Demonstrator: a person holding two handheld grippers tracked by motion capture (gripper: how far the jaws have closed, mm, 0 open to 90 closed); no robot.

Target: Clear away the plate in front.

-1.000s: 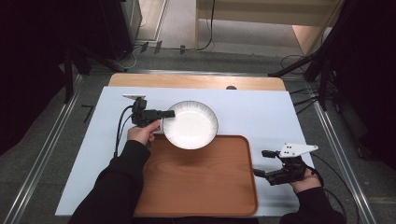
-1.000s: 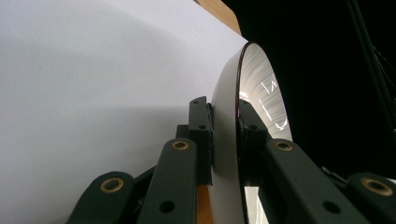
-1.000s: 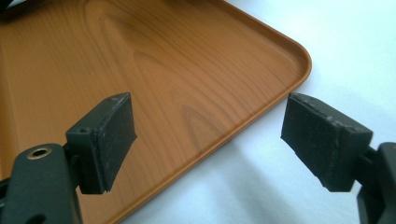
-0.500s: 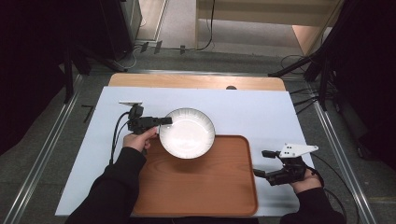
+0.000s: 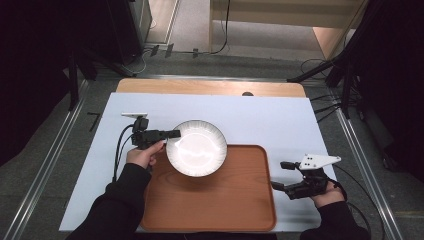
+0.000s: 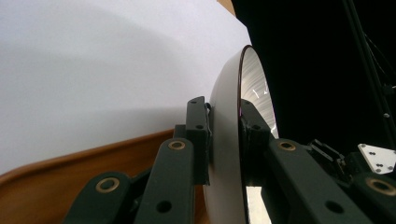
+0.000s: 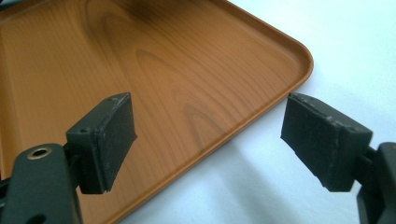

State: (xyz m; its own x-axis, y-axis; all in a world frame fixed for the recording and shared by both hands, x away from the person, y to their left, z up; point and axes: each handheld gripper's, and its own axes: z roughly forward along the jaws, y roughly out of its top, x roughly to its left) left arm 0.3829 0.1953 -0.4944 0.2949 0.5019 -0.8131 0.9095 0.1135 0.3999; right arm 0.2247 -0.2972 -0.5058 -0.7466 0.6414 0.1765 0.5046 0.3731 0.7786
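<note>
Glossy white ceramic bowl (image 5: 196, 148), ribbed inside; smooth wood-grain tray (image 5: 215, 200); matt white table (image 5: 280, 120); rough black rubbery pads (image 7: 322, 140).

Plate (image 5: 196, 148): white, round, ribbed rim, empty; held level by its left edge, overlapping the far edge of the wooden tray (image 5: 210, 205).

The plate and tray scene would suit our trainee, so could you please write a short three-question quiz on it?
1. True or false: the left gripper is shut on the rim of the plate.
2. How do the jaws of the right gripper stand: A) clamped on the tray, B) open with nothing between them, C) shut on a cup?
3. The plate overlaps the far edge of the wooden ____.

Key: 1 true; 2 B; 3 tray.
</note>
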